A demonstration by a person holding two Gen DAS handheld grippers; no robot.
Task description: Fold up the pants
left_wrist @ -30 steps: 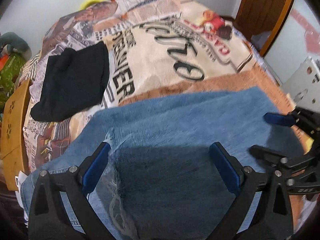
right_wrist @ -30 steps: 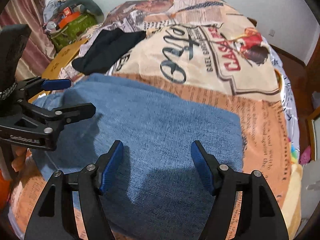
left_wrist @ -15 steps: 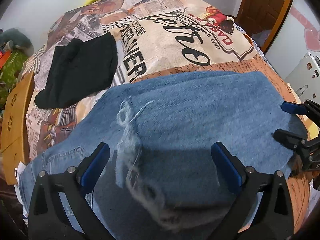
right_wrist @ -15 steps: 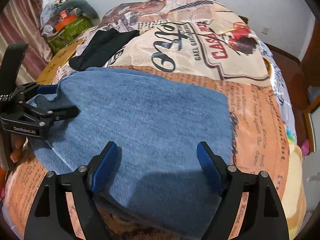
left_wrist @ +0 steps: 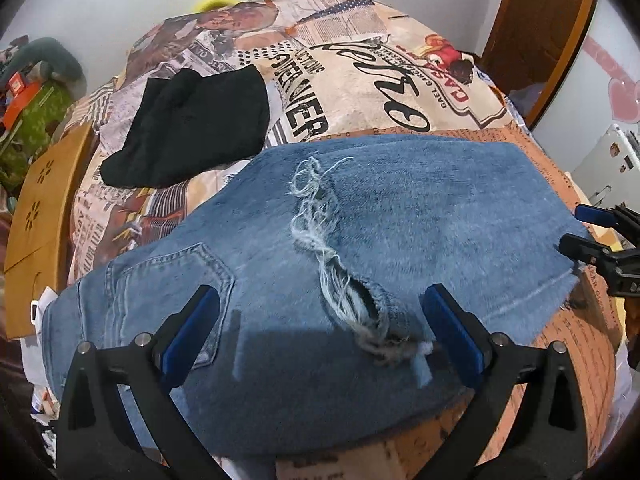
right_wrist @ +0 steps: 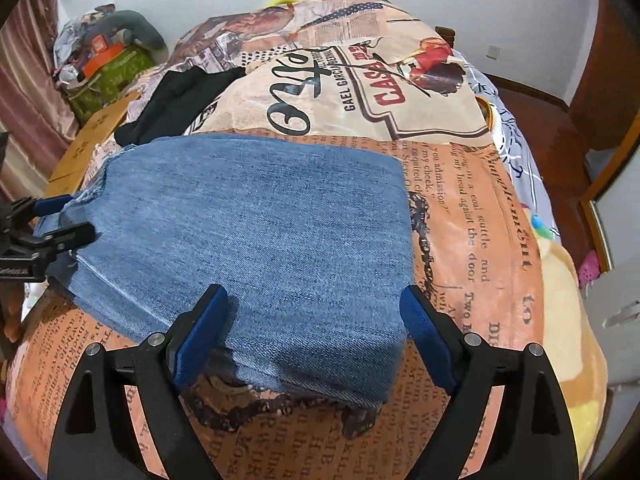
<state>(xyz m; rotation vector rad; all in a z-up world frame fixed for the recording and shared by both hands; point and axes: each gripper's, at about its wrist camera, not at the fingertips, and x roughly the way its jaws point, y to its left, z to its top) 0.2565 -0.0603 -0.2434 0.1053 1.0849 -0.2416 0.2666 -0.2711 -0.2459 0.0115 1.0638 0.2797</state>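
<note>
Both wide-open tools have backed off the jeans [left_wrist: 400, 208]; only left view shows frayed rip [left_wrist: 320, 220].

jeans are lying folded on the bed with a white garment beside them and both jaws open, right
Not quite: the garment beside the jeans is black, not white, as the left wrist view shows. The rest holds: the jeans lie folded on the bed, and the left gripper and right gripper have their jaws open.

Jeans [left_wrist: 400, 208]: blue denim, matt, twill weave, frayed white threads at rip [left_wrist: 320, 220]. Bedspread [right_wrist: 480, 200]: printed cloth, soft, matt. Black garment [left_wrist: 192, 124]: dull knit-like cloth. Left gripper [left_wrist: 320, 332]: matt black plastic, blue fingers [left_wrist: 188, 332], shiny metal rivets.
</note>
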